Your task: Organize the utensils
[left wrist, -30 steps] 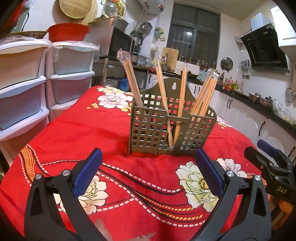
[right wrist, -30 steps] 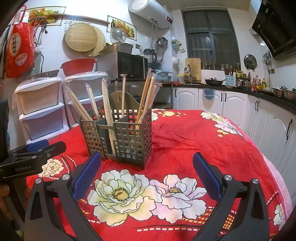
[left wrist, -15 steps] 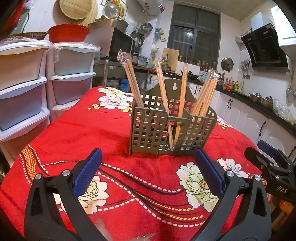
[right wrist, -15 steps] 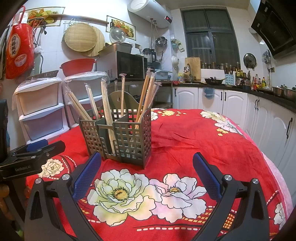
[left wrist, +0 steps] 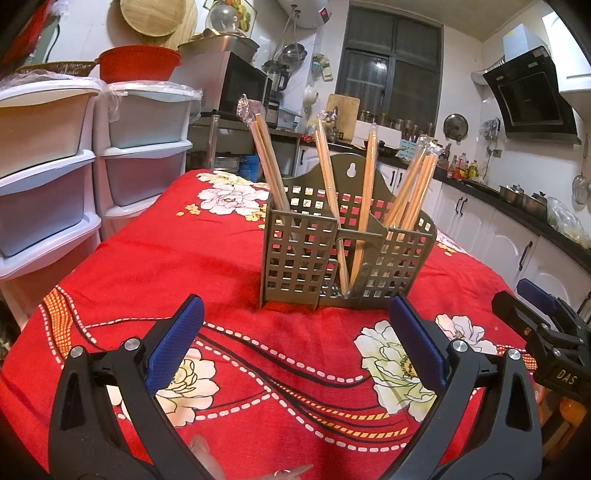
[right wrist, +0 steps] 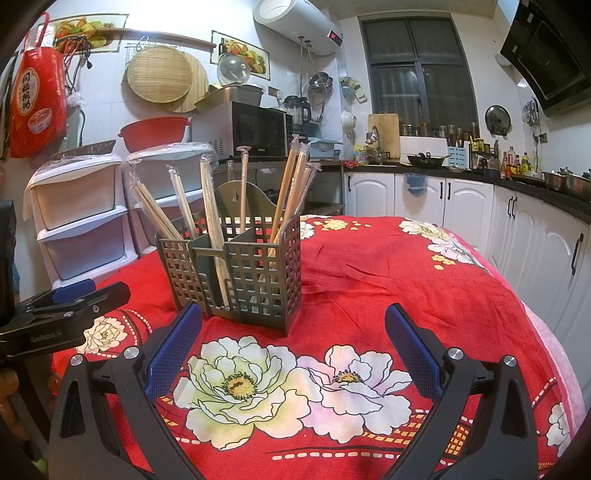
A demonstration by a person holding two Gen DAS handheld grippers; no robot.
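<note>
In the left wrist view, at the right edge, the right gripper (left wrist: 554, 350) carries the letters "DAS". In the right wrist view, the red bag (right wrist: 37, 99) at upper left shows Chinese characters, and the water heater (right wrist: 299, 26) shows red digits, too small to read.

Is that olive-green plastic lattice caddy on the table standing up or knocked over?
Upright. The olive-green plastic lattice caddy sits flat on the red flowered tablecloth, and its wrapped wooden chopsticks stick out of the top.

Table (left wrist: 155, 258) under red floral cloth (left wrist: 295, 369); grey chopstick caddy (left wrist: 332, 266) standing on it
</note>
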